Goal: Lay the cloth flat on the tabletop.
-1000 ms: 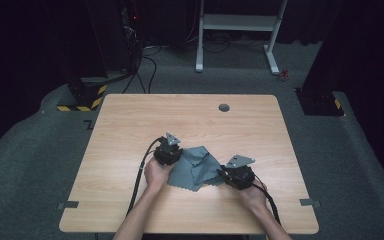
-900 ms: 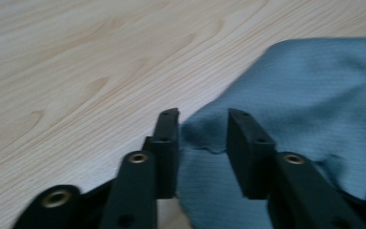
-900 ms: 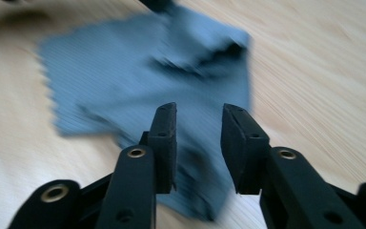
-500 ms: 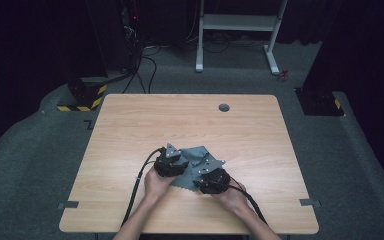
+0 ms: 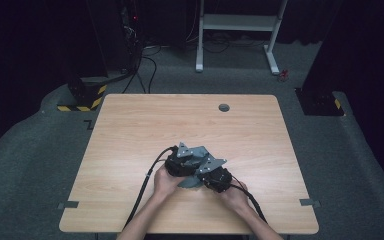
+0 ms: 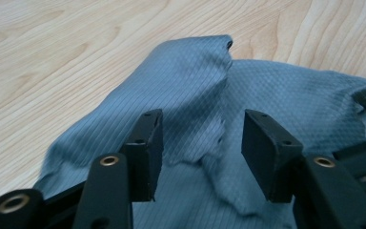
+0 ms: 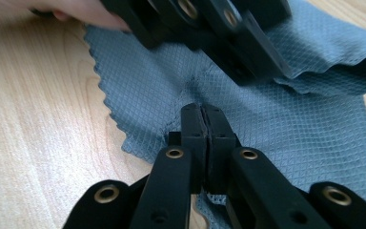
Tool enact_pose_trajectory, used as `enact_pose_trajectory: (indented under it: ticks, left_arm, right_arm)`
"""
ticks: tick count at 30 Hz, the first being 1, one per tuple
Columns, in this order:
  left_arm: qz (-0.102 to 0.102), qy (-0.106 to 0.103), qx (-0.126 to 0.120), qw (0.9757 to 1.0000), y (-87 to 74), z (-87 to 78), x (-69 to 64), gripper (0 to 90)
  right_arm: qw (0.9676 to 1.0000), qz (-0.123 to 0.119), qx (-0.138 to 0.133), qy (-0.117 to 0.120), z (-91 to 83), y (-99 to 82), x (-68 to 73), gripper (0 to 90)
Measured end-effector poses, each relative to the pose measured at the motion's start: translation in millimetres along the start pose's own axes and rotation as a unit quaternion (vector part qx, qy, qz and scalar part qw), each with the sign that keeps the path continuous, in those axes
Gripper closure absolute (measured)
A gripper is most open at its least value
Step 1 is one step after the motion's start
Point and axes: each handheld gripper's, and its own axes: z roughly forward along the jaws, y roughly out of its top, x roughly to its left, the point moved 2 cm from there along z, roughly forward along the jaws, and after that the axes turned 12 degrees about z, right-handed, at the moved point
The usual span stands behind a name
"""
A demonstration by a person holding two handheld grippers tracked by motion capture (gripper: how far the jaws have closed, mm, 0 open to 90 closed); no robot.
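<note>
Blue-grey cloth [image 6: 276, 100] lying crumpled on the near middle of the wooden table [image 5: 130, 135], directly between the two hands; the left gripper [image 6: 202, 143] is hovering over it with its jaws standing well apart and nothing between them, a raised fold of fabric lying just beyond the tips; the right gripper [image 7: 203, 125] is lying low with its jaws pressed together, apparently pinching a small tuck of the cloth, though the pinched fabric itself is hidden between the pads. Judged step: folding or gathering the cloth, one corner carried across toward the other gripper. To do it well, the closed gripper should be keeping its bite firm and moving low and level, so the weave is not slipping out; the open gripper should be settling over a single raised edge before closing, not over a doubled bunch. Obstacles: the two grippers are crowding each other, almost touching in the high view; trailing cables [image 5: 142, 192] are running off the near edge; a round grommet hole [image 5: 224, 107] is sitting well apart at the far side.
</note>
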Motion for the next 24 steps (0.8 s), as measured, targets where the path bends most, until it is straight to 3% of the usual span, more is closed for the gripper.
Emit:
enact_pose_trajectory:
  ticks: [2,6,8,10,15,18,21,24]
  left_arm:
    - [0.001,0.003,0.01,0.9999,3.4,4.3,0.9,60.2]
    - [-0.026,-0.006,0.005,0.9996,5.7,6.2,8.6,81.1]
    - [-0.022,-0.003,0.007,0.9997,5.7,4.2,11.2,88.0]
    - [-0.031,-0.008,0.004,0.9995,5.1,1.9,14.0,88.9]
    - [-0.041,0.018,-0.012,0.9989,5.5,-8.8,25.1,89.6]
    - [-0.07,0.036,-0.036,0.9962,6.1,-18.2,38.7,89.9]
    - [-0.094,0.057,-0.028,0.9935,7.0,-20.5,56.5,89.9]
    - [-0.106,0.074,-0.01,0.9915,4.5,-13.9,62.8,89.4]
  right_arm:
    - [1.0,0.001,-0.004,0.0,-2.1,0.5,-0.3,88.6]
    - [0.9999,0.007,-0.014,0.001,-8.2,1.3,-1.8,88.4]
    - [0.9998,0.009,-0.018,0.002,-11.0,1.6,-3.4,88.3]
    - [0.9997,0.014,-0.02,0.005,-12.9,1.7,-5.0,88.1]
    - [0.9997,0.017,-0.019,0.004,-14.2,0.4,-7.7,88.2]
    - [0.9996,0.02,-0.021,0.004,-16.0,0.1,-8.0,88.4]
    - [0.999,0.024,-0.033,0.016,-21.9,1.3,-7.4,88.6]
    - [0.9989,0.033,-0.032,0.012,-23.7,3.1,-11.0,88.0]
